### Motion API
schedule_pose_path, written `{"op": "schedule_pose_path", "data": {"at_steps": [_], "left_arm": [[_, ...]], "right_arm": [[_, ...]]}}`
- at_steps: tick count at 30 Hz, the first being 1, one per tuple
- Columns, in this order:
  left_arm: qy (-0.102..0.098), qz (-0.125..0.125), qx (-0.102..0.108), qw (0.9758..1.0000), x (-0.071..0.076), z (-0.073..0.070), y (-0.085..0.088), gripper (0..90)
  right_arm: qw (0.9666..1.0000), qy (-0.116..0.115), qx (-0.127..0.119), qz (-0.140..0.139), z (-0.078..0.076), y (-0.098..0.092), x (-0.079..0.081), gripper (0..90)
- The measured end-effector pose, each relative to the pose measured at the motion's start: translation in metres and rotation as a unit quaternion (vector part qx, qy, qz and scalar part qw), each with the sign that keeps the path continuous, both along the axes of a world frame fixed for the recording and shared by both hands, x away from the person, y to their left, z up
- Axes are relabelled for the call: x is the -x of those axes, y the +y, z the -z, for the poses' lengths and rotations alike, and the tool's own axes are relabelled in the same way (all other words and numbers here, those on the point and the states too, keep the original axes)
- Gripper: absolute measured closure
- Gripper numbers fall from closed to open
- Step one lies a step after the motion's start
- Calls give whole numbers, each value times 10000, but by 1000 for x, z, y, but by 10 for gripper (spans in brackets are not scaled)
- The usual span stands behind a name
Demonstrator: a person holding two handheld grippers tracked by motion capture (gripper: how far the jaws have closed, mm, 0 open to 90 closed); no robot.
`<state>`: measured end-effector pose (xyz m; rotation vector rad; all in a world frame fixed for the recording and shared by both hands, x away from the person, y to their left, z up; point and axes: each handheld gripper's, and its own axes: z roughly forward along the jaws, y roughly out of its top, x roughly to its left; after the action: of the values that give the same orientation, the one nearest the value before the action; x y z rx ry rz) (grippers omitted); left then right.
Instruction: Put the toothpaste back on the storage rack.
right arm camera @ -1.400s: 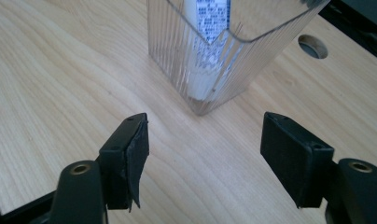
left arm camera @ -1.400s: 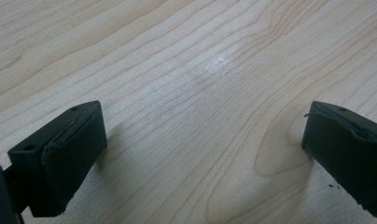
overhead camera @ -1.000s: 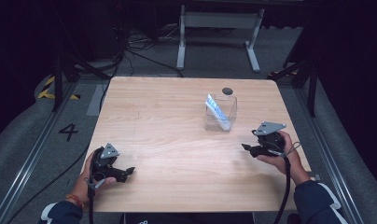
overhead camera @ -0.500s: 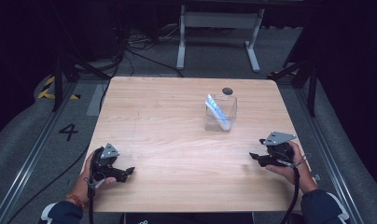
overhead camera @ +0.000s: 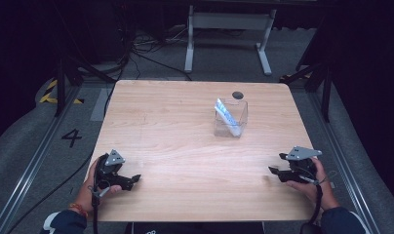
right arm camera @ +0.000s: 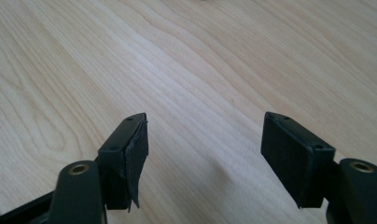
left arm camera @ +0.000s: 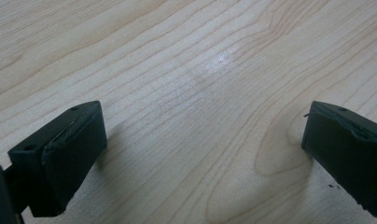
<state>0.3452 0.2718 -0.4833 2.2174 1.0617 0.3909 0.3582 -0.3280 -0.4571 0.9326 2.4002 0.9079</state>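
One clear box (overhead camera: pixel 230 118), white packet (overhead camera: pixel 227 114) inside, leaning

A clear box (overhead camera: pixel 230 120) sits right of the table's (overhead camera: pixel 175 126) centre, perhaps holding a packet (overhead camera: pixel 226 115).

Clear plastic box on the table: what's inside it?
The clear plastic box holds one white-and-blue packet, leaning with its top end above the rim. Its lower end blurs behind the glare on the front wall; nothing else inside can be made out.

Clear plastic box (overhead camera: pixel 230 119), upright, far-right table area, white-blue packet (overhead camera: pixel 227 115) leaning inside
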Motion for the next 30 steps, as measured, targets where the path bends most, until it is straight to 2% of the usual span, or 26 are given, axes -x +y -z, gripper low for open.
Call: {"op": "schedule_pose_path", "data": {"at_steps": [5,7,9,13,16,30], "left_arm": [[-4,1,2,10000,0,0,0,4],[-67,36,-47,10000,-1,0,1,4],[-44,29,-31,10000,-1,0,0,4],[-5,-5,4,10000,0,0,0,4],[-4,0,8,10000,0,0,0,5],[-1,-29,-12,10000,1,0,0,4]], "right_arm": [[9996,98,-207,164,8,-15,9,330],[9995,101,-240,198,9,-17,11,330],[9982,191,-460,320,14,-26,15,330],[9968,292,-600,446,23,-33,17,310],[9950,220,-808,551,29,-39,17,306],[9951,188,-777,573,29,-38,17,300]]}}
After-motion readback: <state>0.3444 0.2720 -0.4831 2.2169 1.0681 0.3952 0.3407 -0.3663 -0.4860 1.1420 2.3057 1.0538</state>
